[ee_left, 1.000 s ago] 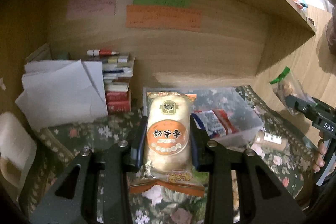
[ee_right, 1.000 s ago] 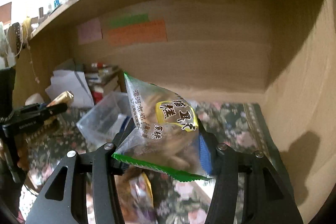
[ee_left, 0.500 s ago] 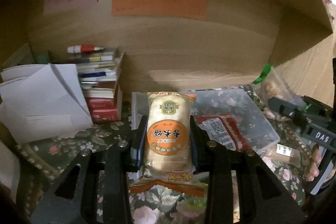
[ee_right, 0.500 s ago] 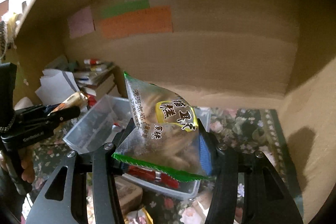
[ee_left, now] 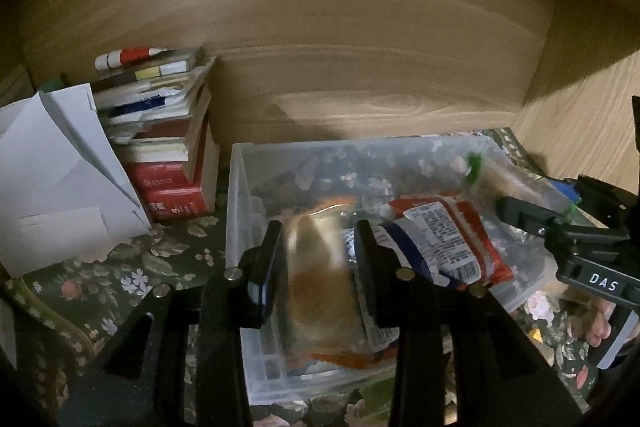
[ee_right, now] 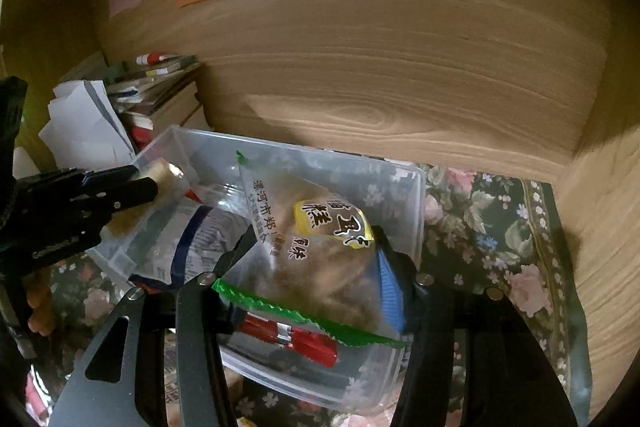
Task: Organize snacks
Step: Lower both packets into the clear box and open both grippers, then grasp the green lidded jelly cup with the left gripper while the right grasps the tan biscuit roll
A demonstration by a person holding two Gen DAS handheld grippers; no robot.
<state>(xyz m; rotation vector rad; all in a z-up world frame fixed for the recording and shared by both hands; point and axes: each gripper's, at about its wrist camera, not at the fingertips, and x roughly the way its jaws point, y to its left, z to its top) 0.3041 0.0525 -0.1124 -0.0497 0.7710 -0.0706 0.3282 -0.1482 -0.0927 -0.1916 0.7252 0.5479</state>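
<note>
We are looking into a wooden alcove where a clear plastic bin (ee_left: pixel 240 187) sits on a floral cloth (ee_left: pixel 120 267).

Our left gripper (ee_left: pixel 316 267) hangs over the near left part of the bin. Its fingers are opening around an orange rice cracker pack (ee_left: pixel 316 291), which shows only as a blur between them; we cannot tell whether the pads still touch it. We judge this pack light and brittle inside a slick film, best taken across its narrow width at the middle, with gentle pressure.

Our right gripper (ee_right: pixel 316 267) hovers over the right half of the bin with its fingers opening. A clear, green-edged snack bag (ee_right: pixel 320 259) still sits pressed between them. The bag looks soft, puffy and light, with breakable pieces inside, so we would hold it at the lower body just above the green seal.

A red and white packet (ee_left: pixel 444 239) already lies in the bin. A stack of books (ee_left: pixel 168 147) and loose white papers (ee_left: pixel 60 179) sit far left.
</note>
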